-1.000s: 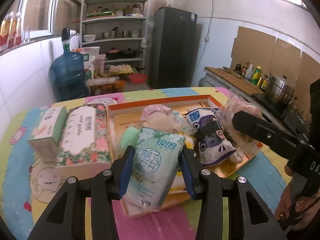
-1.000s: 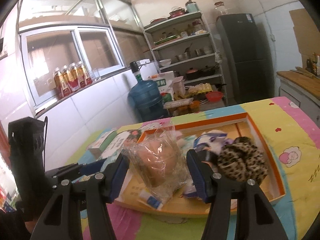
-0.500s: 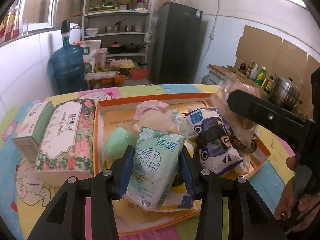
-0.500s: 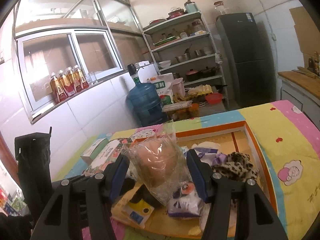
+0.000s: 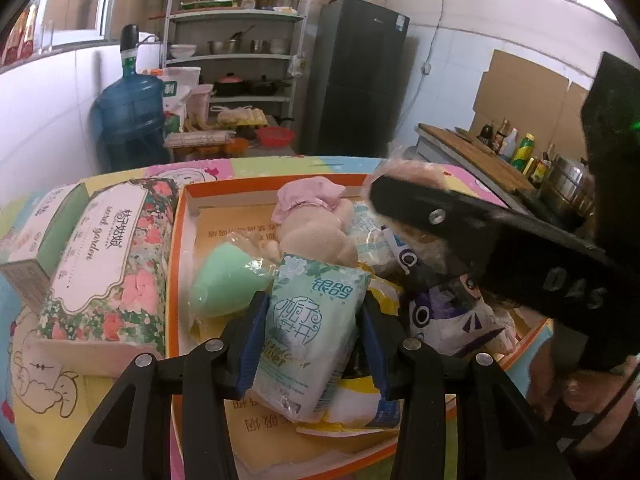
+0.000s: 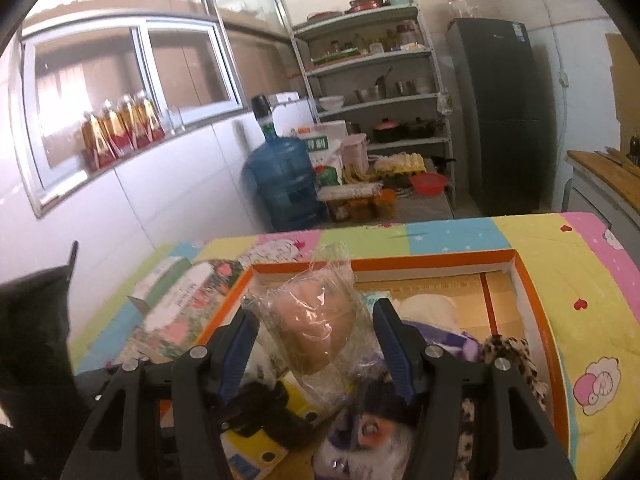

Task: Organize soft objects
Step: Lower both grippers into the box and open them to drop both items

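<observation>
The left gripper [image 5: 316,320] is clamped on a pale green tissue pack [image 5: 310,328], its blue pads pressing both sides, and holds it low over the near end of the orange tray [image 5: 180,240] on the tabletop. The right gripper [image 6: 316,344] is clamped on a peach sponge in clear wrap [image 6: 316,328], hanging over the same tray – seen from the left wrist, its black finger crosses just above the plush toy [image 5: 316,224].

What could go wrong: the tray is already crowded – a green sponge [image 5: 224,284], the plush, a purple-and-white pack [image 5: 448,316] and a leopard-print piece [image 6: 508,360] fill much of it. If either item is let go on top of that heap, it may slide or roll over the low rim. The crinkly wrap looks slippery, so the sponge could slip out early. The two grippers are close together and might knock each other.

Compared with a second earlier, both held items sit further in over the tray and lower; the floral tissue box [image 5: 104,256] beside the tray looks larger and nearer in the left view. Neither grip has changed.
</observation>
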A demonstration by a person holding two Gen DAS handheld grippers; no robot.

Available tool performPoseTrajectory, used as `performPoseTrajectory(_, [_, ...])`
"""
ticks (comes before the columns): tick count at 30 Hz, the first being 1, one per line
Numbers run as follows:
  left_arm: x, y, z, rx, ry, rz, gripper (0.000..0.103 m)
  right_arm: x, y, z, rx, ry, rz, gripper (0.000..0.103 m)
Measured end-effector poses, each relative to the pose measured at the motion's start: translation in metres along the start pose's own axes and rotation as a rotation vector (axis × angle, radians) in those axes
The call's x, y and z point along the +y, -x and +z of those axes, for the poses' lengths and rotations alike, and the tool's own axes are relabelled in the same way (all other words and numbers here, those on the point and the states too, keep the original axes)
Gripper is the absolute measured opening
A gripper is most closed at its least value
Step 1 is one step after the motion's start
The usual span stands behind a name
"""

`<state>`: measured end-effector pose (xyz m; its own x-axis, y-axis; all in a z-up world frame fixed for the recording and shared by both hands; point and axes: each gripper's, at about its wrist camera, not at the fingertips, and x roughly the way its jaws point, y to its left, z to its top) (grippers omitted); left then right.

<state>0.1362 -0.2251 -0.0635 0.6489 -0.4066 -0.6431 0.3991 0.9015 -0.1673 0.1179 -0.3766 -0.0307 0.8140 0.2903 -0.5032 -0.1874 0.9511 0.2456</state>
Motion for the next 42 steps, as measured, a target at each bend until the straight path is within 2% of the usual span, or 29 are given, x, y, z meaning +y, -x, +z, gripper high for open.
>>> performPoseTrajectory(10, [0.003,0.001,-0.002,-0.016,0.0,-0.031,0.05,0.002,-0.025,-0.003,0.066,0.02,-0.013,0.06])
performPoseTrajectory(16, [0.004,0.002,-0.003,-0.01,0.003,-0.023,0.063,0.0,-0.024,-0.003,0.06,0.008,-0.005,0.063])
performPoseTrajectory(22, [0.005,0.009,-0.005,-0.04,0.002,-0.021,0.073,-0.002,-0.017,-0.002,0.043,0.0,-0.012,0.07])
performPoseTrajectory(35, [0.0,0.035,-0.003,-0.096,-0.011,-0.018,0.074,0.004,0.016,0.001,-0.052,0.0,-0.015,0.072])
performPoseTrajectory(42, [0.001,0.053,-0.006,-0.124,-0.01,-0.007,0.074,0.009,0.03,-0.001,-0.072,-0.013,-0.018,0.072])
